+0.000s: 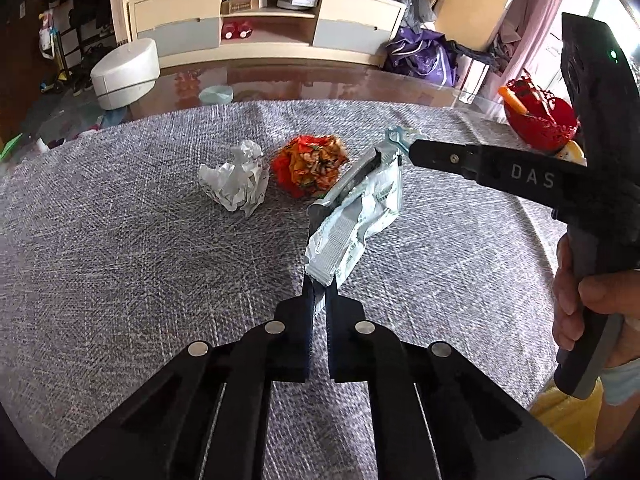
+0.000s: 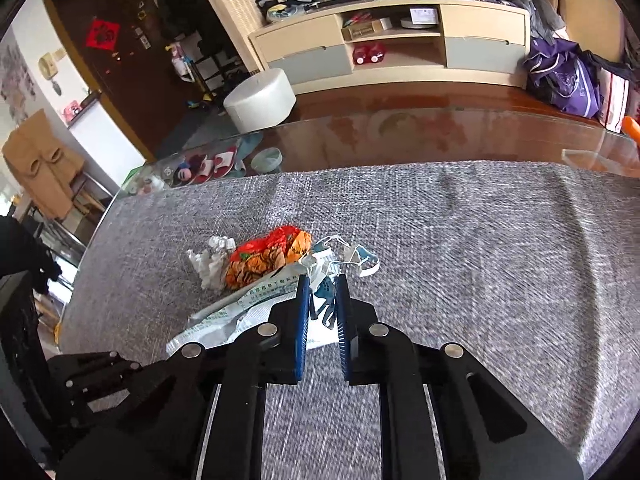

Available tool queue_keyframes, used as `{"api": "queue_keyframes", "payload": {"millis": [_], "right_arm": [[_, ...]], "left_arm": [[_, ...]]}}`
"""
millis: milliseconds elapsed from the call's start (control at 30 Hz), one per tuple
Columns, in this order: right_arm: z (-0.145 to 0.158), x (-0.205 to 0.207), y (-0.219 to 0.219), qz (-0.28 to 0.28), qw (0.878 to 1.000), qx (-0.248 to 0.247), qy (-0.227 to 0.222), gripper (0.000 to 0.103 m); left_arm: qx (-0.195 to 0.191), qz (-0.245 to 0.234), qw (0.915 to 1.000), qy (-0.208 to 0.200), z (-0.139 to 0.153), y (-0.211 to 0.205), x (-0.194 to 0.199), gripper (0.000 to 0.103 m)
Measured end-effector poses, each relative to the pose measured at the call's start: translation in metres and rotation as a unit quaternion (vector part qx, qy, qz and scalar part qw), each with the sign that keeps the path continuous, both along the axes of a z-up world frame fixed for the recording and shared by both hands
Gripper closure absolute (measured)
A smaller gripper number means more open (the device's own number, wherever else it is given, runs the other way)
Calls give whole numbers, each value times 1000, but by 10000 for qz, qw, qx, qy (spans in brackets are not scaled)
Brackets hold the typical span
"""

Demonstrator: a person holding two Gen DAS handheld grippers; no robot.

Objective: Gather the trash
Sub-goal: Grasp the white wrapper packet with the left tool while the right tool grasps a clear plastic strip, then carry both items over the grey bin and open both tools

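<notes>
The silver-green foil wrapper, lifted off the grey-clothed tabletop, is pinched at its near end by the left gripper and at its far end by the right gripper, so it is best raised evenly, clear of the orange wrapper ball.

wrapper print too small to read; red basket half hidden behind right gripper; person's hand cut off at frame edge
</notes>
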State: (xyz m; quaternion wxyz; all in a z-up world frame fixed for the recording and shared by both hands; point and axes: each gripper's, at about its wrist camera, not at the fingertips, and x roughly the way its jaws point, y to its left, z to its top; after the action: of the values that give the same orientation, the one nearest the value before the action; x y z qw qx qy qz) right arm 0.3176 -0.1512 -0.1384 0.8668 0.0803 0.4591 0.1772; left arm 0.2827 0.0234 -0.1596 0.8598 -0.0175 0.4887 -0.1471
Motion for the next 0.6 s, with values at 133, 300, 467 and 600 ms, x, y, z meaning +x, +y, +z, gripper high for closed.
{"api": "queue_keyframes", "payload": {"millis": [133,300,467,600], "right_arm": [[14,-20,-13,-93,9999,-19,-112,89],[33,-45,-30,-188,9995,-17,-264,89],[52,-84,-48,-226,9987,-48,-447,89],[64,-119,-58,-321,9974,-239,-600,89]], "left_arm": [[74,-9,9999,-116,13,-1,-17,101],[87,21,9995,-295,34,-4,-45,103],[13,29,9986,-523,58,-8,-77,103],[-63,47,9974,-721,76,-12,-112,103]]}}
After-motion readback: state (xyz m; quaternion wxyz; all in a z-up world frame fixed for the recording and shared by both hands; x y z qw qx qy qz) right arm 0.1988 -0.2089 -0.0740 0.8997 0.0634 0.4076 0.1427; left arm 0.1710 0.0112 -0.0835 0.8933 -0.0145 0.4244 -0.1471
